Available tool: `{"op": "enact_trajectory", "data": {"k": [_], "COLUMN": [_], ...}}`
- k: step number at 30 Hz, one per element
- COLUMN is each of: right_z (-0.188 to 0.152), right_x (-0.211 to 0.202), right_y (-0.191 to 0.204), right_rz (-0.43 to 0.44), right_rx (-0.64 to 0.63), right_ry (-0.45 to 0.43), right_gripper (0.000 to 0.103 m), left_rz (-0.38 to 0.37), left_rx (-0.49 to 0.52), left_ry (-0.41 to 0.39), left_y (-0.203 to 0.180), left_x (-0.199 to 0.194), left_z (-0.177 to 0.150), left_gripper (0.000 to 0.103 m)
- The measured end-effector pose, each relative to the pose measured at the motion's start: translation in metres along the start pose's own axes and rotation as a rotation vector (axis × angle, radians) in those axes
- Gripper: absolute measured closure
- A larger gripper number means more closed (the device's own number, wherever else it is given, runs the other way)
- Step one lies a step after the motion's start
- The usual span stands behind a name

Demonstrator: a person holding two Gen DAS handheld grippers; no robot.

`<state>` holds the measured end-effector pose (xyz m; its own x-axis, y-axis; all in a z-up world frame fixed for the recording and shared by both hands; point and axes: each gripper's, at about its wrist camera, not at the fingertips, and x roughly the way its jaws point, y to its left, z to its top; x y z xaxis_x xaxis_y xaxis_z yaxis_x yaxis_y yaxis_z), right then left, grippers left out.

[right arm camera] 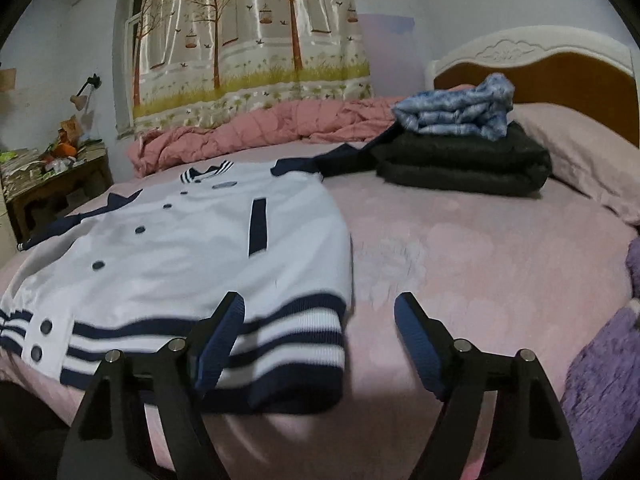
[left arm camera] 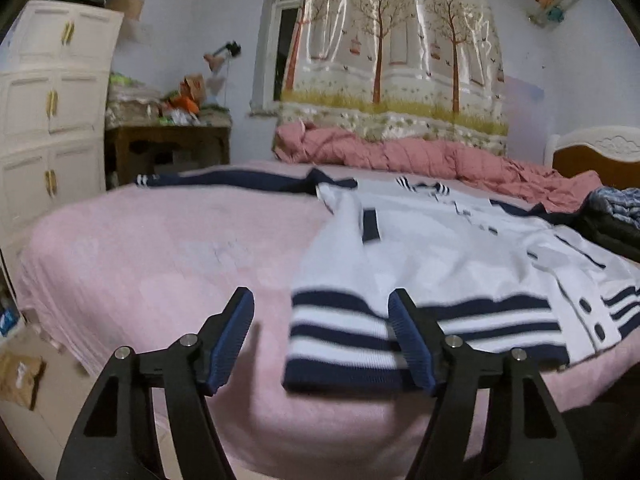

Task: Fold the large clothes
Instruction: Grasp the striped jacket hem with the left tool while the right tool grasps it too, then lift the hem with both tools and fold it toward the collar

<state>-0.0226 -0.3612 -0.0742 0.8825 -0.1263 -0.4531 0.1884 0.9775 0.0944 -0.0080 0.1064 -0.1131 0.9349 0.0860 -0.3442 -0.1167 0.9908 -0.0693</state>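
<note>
A wide bed covered by a pale pink textured sheet [right arm camera: 460, 264] carries the work. Spread flat on it, front up and buttoned, lies the white varsity-style jacket with navy sleeves and navy-and-white striped ribbed hem [left arm camera: 432, 248], hem toward the near edge of the bed, collar toward the far side.

The left gripper [left arm camera: 322, 340] hangs over the hem's left corner, its jaws released and set astride that corner with nothing pinched. The right gripper [right arm camera: 320, 344] sits at the hem's right corner, jaws likewise released, one finger over the striped band, the other over bare sheet.

Risks, as I judge them: each gripper could close on only the top layer of the ribbing, so the back panel stays behind and the fold comes out crooked. A jaw could also pinch the pink sheet along with the hem and drag it. The hem overhangs the bed edge slightly, so a weak grip may let it slide off.

Behind the jacket a rumpled salmon-pink quilt [left arm camera: 420, 156] lies along the far side. Near the headboard, a stack of folded dark and blue patterned clothes [right arm camera: 460, 148] sits close to one navy sleeve. A tree-printed curtain [right arm camera: 256, 40] hangs over the window, and a cream plastic drawer cabinet [left arm camera: 52, 112] stands on the left.
</note>
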Motion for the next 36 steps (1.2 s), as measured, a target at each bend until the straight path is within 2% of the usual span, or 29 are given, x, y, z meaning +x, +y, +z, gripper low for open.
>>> {"op": "enact_trajectory", "data": {"k": [3,5,8,9,10,11,12,13,17,20,22,24,26,31,33,36], "right_z": [-0.014,-0.022,-0.028,-0.030,-0.031,-0.031,-0.030,-0.028,-0.002,0.035,0.059,0.083,0.098,0.117,0.119,0.122], "right_x": [0.002,-0.004,-0.011,-0.013,-0.015,-0.017,-0.018,-0.019,-0.024,-0.021,-0.010,0.015,0.042,0.123,0.148,0.167], "right_y": [-0.003,-0.003,0.003,0.006,0.008,0.009,0.013,0.015,0.019,0.026,0.033,0.039,0.043,0.052,0.054,0.056], "right_rz": [0.019,0.030,0.033,0.043,0.046,0.037,0.024,0.023,0.030,0.037,0.011,-0.014,-0.017,-0.030,-0.001,0.009], "right_rx": [0.018,0.033,0.027,0.026,0.023,0.018,0.006,0.002,0.014,0.011,0.006,0.006,0.019,0.024,0.033,0.034], "right_ry": [0.014,-0.015,-0.031,-0.039,-0.047,-0.057,-0.067,-0.074,-0.116,-0.140,-0.145,-0.106,-0.060,0.066,0.121,0.143], "right_gripper": [0.034,0.042,0.060,0.071,0.079,0.084,0.092,0.095,0.097,0.097,0.097,0.097,0.097,0.097,0.097,0.097], "left_rz": [-0.005,-0.012,-0.029,-0.050,-0.066,-0.067,-0.064,-0.066,-0.015,0.000,0.024,0.039,0.038,0.045,0.048,0.059], "left_rx": [-0.013,-0.034,-0.041,-0.042,-0.040,-0.032,-0.011,0.012,0.065,0.093,0.122,0.147,0.157,0.156,0.157,0.179], "left_ry": [0.030,0.018,0.023,0.024,0.025,0.019,0.005,-0.006,-0.015,-0.014,0.005,0.038,0.113,0.290,0.310,0.302], "left_y": [0.000,0.003,0.005,0.005,0.004,0.002,-0.001,-0.005,-0.018,-0.027,-0.037,-0.047,-0.053,-0.052,-0.050,-0.053], "left_x": [0.006,0.003,0.003,0.002,0.002,0.000,-0.004,-0.007,-0.008,0.007,0.028,0.059,0.097,0.177,0.191,0.199], "left_z": [-0.013,-0.016,-0.017,-0.018,-0.017,-0.015,-0.013,-0.010,0.021,0.065,0.097,0.123,0.138,0.137,0.132,0.131], "left_gripper": [0.034,0.034,0.039,0.050,0.066,0.074,0.091,0.093,0.094,0.094,0.094,0.094,0.094,0.095,0.095,0.093]}}
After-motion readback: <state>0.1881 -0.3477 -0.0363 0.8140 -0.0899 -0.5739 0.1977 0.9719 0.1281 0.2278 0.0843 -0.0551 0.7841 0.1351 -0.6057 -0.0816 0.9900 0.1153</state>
